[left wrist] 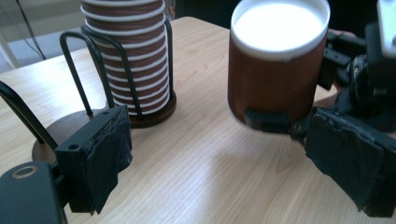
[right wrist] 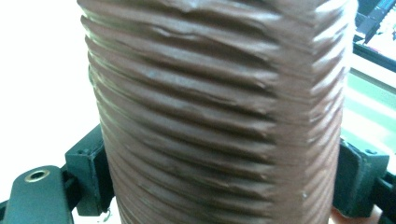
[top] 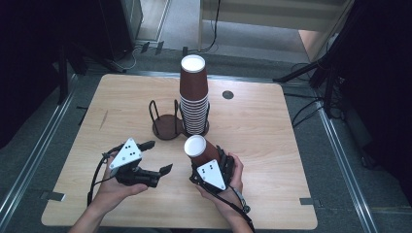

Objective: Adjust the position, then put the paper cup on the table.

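Ribbed brown paper of the cup (right wrist: 219, 116) is clamped between the padded jaws of the right gripper (top: 210, 167), white rim tilted away from the hand. Beside it, the left gripper (top: 145, 162) is held spread and empty. Beyond both, nested cups (top: 194, 99) are stacked in a black wire holder (top: 167, 121).

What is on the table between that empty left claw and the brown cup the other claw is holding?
Nothing: in the high view, only bare wooden table lies between the left gripper and the cup clamped in the right gripper.
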